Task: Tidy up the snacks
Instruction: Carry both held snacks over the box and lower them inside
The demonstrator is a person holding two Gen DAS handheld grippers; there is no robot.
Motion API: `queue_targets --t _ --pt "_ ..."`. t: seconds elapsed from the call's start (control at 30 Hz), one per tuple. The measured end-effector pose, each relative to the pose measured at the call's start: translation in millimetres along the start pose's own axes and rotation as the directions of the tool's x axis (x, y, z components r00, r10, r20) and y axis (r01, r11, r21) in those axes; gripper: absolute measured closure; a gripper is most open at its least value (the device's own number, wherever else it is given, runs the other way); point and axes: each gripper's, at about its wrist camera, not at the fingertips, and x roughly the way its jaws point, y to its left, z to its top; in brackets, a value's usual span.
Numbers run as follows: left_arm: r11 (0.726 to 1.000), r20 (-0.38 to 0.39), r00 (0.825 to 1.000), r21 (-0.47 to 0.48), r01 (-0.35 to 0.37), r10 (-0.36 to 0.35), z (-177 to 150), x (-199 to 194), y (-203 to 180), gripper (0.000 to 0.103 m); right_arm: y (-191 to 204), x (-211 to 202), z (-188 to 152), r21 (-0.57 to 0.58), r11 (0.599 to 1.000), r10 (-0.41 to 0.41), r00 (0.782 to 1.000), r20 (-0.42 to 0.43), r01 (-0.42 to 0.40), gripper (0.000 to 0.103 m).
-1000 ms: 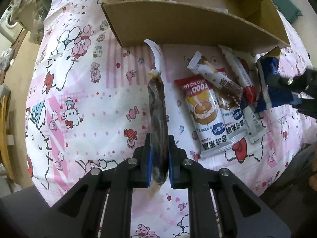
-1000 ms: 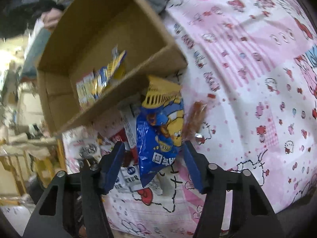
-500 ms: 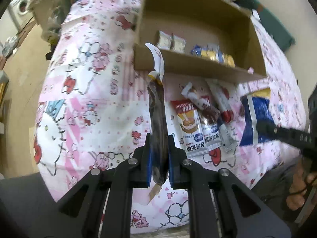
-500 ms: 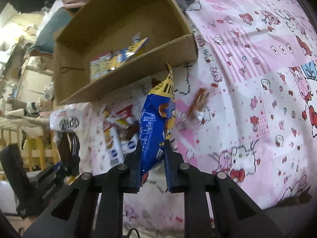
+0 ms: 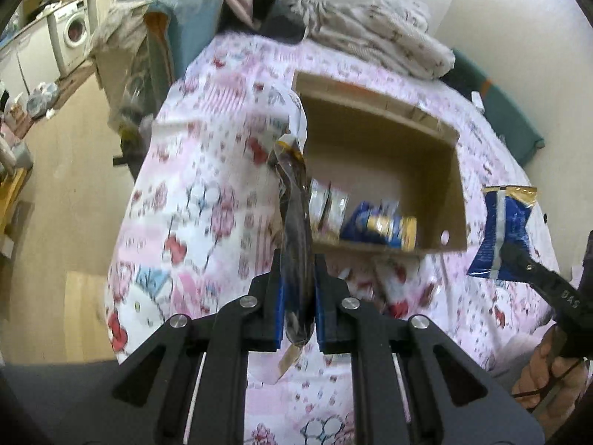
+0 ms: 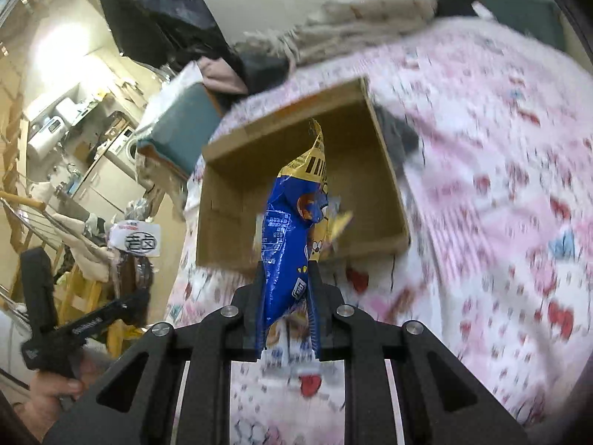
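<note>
My left gripper [image 5: 298, 296] is shut on a long dark snack packet [image 5: 294, 218] with a white top end, held high above the bed. My right gripper [image 6: 285, 296] is shut on a blue and yellow snack bag [image 6: 296, 218], also lifted; the bag also shows at the right of the left wrist view [image 5: 500, 230]. An open cardboard box [image 5: 385, 118] lies on the pink cartoon bedsheet [image 5: 192, 200] beyond both grippers, and it also shows in the right wrist view [image 6: 229, 185]. Inside it are small pale packets [image 5: 328, 207] and a blue and yellow bag [image 5: 381, 226].
Crumpled bedding and clothes [image 5: 370, 37] are piled behind the box. A teal cushion [image 5: 511, 118] lies at the far right. The wooden floor [image 5: 66, 193] and a washing machine [image 5: 72, 42] are at left. Other snacks on the sheet are hidden behind the box wall and grippers.
Both grippers have risen well above the bed with their snacks. The view tilts up, so the box interior and the room show. The right gripper closed on the blue bag a second ago.
</note>
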Motion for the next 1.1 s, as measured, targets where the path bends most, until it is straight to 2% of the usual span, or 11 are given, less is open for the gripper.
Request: queue_targets --t 0.23,0.33,0.47,0.63,0.7,0.77,0.9,0.97,1.1 --pt "0.998 0.033 0.999 0.058 0.008 -0.010 40.7 13.9 -23.3 0.093 -18.8 27.7 29.7 0.040 0.999 -0.033 0.999 0.001 0.033 0.084" --pt "0.997 0.026 1.000 0.080 0.012 -0.014 52.6 29.8 -33.0 0.093 -28.0 44.2 39.8 0.052 0.995 -0.084 0.996 -0.020 0.085 0.084" --pt "0.995 0.006 1.000 0.094 0.016 -0.016 62.6 54.6 -42.4 0.093 -39.1 63.1 47.3 0.071 0.992 -0.103 0.994 -0.047 0.106 0.084" --pt "0.995 0.000 0.997 0.063 0.074 -0.074 67.1 79.6 -43.0 0.093 -44.2 83.0 51.6 0.050 0.988 -0.140 0.986 -0.090 0.144 0.084" --pt "0.994 0.006 0.995 0.060 0.097 -0.097 68.2 86.2 -41.2 0.093 -44.1 88.3 49.4 0.055 0.991 -0.119 0.987 -0.112 0.125 0.084" --pt "0.994 0.005 0.995 0.043 0.098 -0.099 70.8 94.0 -38.2 0.093 -41.3 92.5 47.1 0.045 0.993 -0.104 0.986 -0.133 0.111 0.084" --pt "0.996 0.010 0.996 0.011 0.084 -0.084 73.4 107.1 -33.4 0.092 -29.8 98.7 43.7 -0.022 0.991 -0.135 0.979 -0.150 0.134 0.084" --pt "0.995 0.009 0.995 -0.019 0.102 -0.102 76.6 111.4 -31.6 0.092 -27.6 103.7 42.6 -0.026 0.990 -0.141 0.976 -0.164 0.139 0.083" --pt "0.994 0.023 0.994 0.016 0.108 -0.109 76.5 111.6 -36.9 0.092 -25.2 111.1 41.4 -0.033 0.989 -0.146 0.972 -0.185 0.142 0.083"
